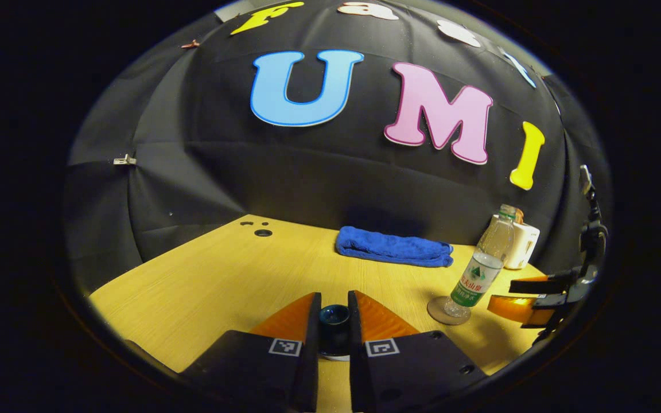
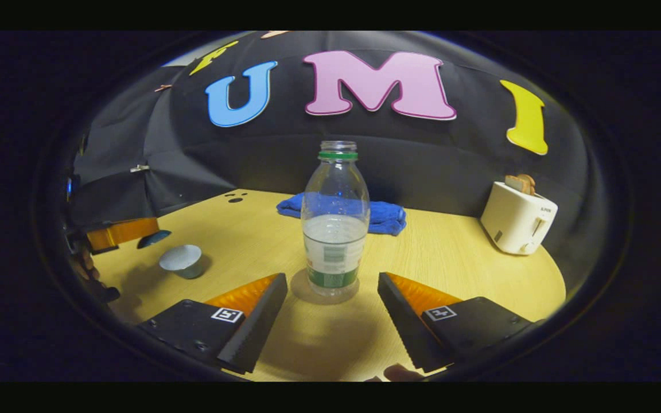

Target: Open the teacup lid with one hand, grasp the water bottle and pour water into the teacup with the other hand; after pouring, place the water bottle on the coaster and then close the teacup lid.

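The left gripper (image 1: pixel 334 321) is closed almost fully on a small dark lid (image 1: pixel 334 321), which is held by its knob between the two fingers, just above the worktop (image 1: pixel 204 287). In the right gripper view the same lid (image 2: pixel 154 238) is seen lifted near the worktop's left edge, with the left gripper (image 2: pixel 115 234) behind it and the uncovered cup (image 2: pixel 182 260) just beside it, its inside pale; whether water is in it cannot be told.

The right gripper (image 2: pixel 330 312) is held wide open and nothing is gripped. The bottle (image 2: pixel 335 223) stands upright ahead of its fingers, clear of both, on a round coaster (image 2: pixel 323 295). The bottle is uncapped, with a green ring at its neck, and is filled to about half. In the left gripper view the bottle (image 1: pixel 482 267) is seen on the coaster (image 1: pixel 440 312), with the right gripper (image 1: pixel 528 298) just beside it, apart.

A folded blue towel (image 2: pixel 385 215) lies at the worktop's far edge. A white toaster (image 2: pixel 517 225) with bread in its slots stands near the far right corner.
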